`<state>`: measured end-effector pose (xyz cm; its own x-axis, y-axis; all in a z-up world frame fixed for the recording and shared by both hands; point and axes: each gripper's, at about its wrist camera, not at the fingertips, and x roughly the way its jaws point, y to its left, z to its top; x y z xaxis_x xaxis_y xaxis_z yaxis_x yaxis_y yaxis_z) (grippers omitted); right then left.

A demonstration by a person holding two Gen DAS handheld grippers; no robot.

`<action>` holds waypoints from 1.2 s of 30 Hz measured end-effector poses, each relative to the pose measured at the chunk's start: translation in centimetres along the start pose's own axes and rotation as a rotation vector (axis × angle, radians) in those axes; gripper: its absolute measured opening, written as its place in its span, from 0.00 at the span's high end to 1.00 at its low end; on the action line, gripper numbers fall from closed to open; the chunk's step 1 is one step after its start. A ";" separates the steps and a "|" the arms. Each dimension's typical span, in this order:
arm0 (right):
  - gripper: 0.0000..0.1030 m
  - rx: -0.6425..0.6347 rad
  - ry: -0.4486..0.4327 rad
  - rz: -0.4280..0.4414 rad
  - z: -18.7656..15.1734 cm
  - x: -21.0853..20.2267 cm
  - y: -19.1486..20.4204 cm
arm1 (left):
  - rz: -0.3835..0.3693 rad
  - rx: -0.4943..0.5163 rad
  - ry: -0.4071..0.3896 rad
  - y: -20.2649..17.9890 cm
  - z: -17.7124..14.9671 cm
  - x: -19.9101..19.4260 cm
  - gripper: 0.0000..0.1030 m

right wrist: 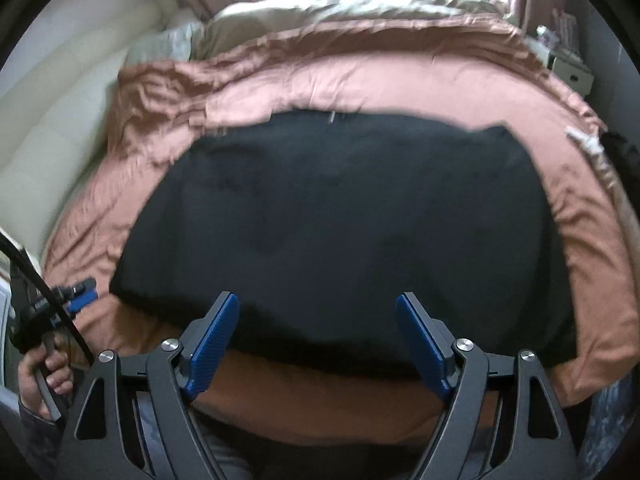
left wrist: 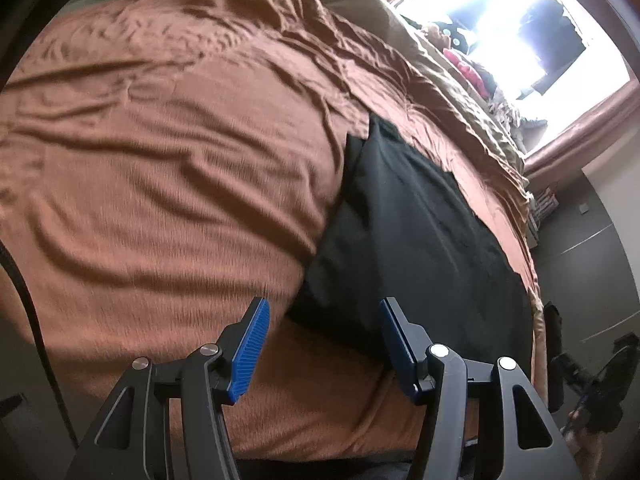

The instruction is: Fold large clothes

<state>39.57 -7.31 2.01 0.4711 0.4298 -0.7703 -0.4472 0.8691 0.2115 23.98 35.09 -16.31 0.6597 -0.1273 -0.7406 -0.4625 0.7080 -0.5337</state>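
Observation:
A large black garment [right wrist: 340, 220] lies flat on a bed with a rust-brown cover [right wrist: 440, 92]. In the left wrist view the garment [left wrist: 408, 232] stretches away to the right of centre. My left gripper [left wrist: 322, 312] is open and empty, above the cover at the garment's near corner. My right gripper [right wrist: 318, 306] is open and empty, over the garment's near edge. The left gripper also shows in the right wrist view [right wrist: 76, 296] at the far left, held in a hand. The right gripper shows at the right edge of the left wrist view [left wrist: 600, 380].
A beige blanket [right wrist: 340, 12] is bunched at the far side of the bed below a bright window [left wrist: 520, 20]. A padded cream headboard [right wrist: 52, 120] runs along the left. A shelf with small items [right wrist: 568, 52] stands at the far right.

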 end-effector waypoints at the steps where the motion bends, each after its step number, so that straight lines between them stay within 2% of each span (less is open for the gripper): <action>1: 0.28 -0.003 0.025 0.002 -0.4 0.9 0.2 | -0.002 -0.002 0.008 0.2 -0.3 0.3 0.43; 6: 0.33 -0.032 0.115 -0.014 -0.4 4.9 1.4 | -0.007 -0.019 0.053 0.9 -1.5 1.8 0.43; 13: 0.34 -0.051 0.104 -0.101 3.1 8.5 0.9 | 0.006 -0.023 0.062 1.5 -2.1 1.7 0.43; 17: 0.51 -0.050 0.107 -0.126 5.3 10.1 0.0 | -0.002 -0.044 0.059 1.8 -2.1 1.7 0.43; 19: 0.55 -0.036 0.104 -0.122 6.3 10.8 -0.7 | -0.020 -0.062 0.053 1.8 -2.0 1.7 0.43; 22: 0.56 -0.013 0.085 -0.100 6.4 11.5 -1.7 | -0.070 -0.117 0.052 2.1 -1.8 2.0 0.43; 27: 0.56 -0.007 0.065 -0.075 5.5 11.8 -2.2 | -0.141 -0.171 0.099 1.3 -1.0 4.0 0.43; 29: 0.56 -0.005 0.060 -0.071 4.7 11.5 -1.8 | -0.153 -0.184 0.117 0.9 -0.8 5.0 0.43; 33: 0.56 0.021 0.055 -0.043 4.0 10.9 -1.5 | -0.164 -0.211 0.103 0.7 -0.3 6.1 0.43; 36: 0.57 -0.004 0.028 -0.089 3.8 9.7 -1.2 | -0.174 -0.228 0.088 0.5 0.5 7.4 0.43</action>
<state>47.54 -3.23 -3.39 0.4878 0.3437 -0.8024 -0.4077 0.9025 0.1387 28.88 34.84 -21.83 0.6915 -0.2997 -0.6573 -0.4749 0.4970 -0.7263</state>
